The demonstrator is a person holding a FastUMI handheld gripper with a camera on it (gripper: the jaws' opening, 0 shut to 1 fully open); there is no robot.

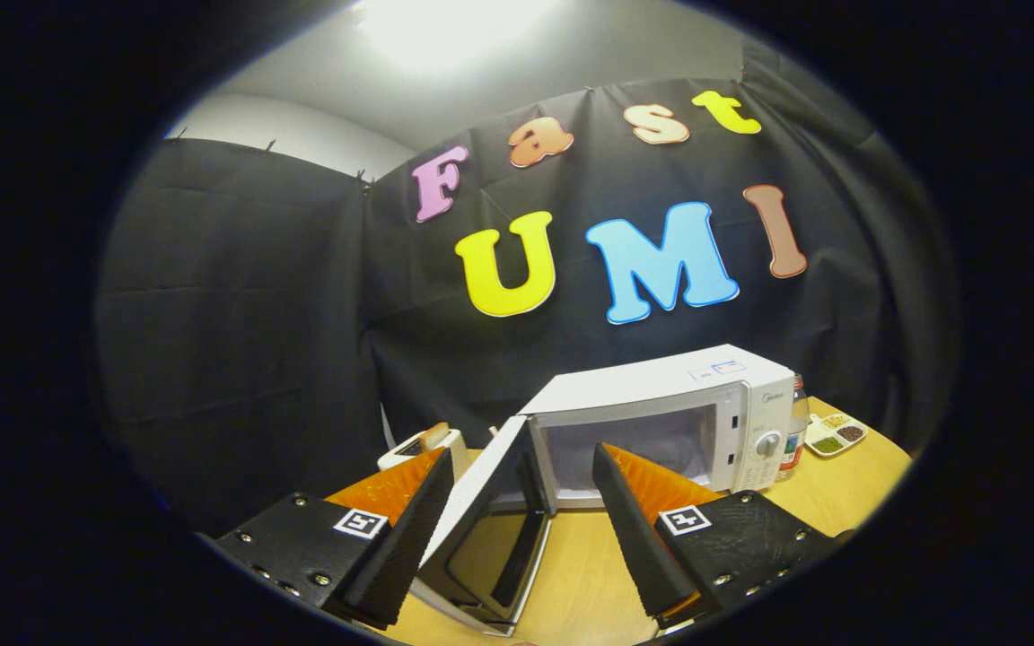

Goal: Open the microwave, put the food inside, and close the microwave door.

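Fingers: the gripper (517, 529) is hanging with its two fingers spread wide, gripping nothing; the open door's free edge is sitting in the gap, close to the left finger, contact not clear.
Door: the white microwave door with a dark glass window (481, 529) is standing swung out toward the camera on its left hinge, probably so the cavity is free for loading.
Table: the pale wooden table (589, 574) is showing bare surface between the door and the right finger, giving room to back away.
Microwave: the white boxy microwave oven (661, 422) is sitting just beyond the fingers, its cavity looking empty, control dials on its right side.
Food: I am judging the toast slice standing in the white toaster (427, 444), left of the door and beyond the left finger, to be the food; it is not yet inside.
Right side: a clear bottle (795, 431) is standing just beside the oven, with a small white divided dish of seeds (836, 435) past it near the table's edge.
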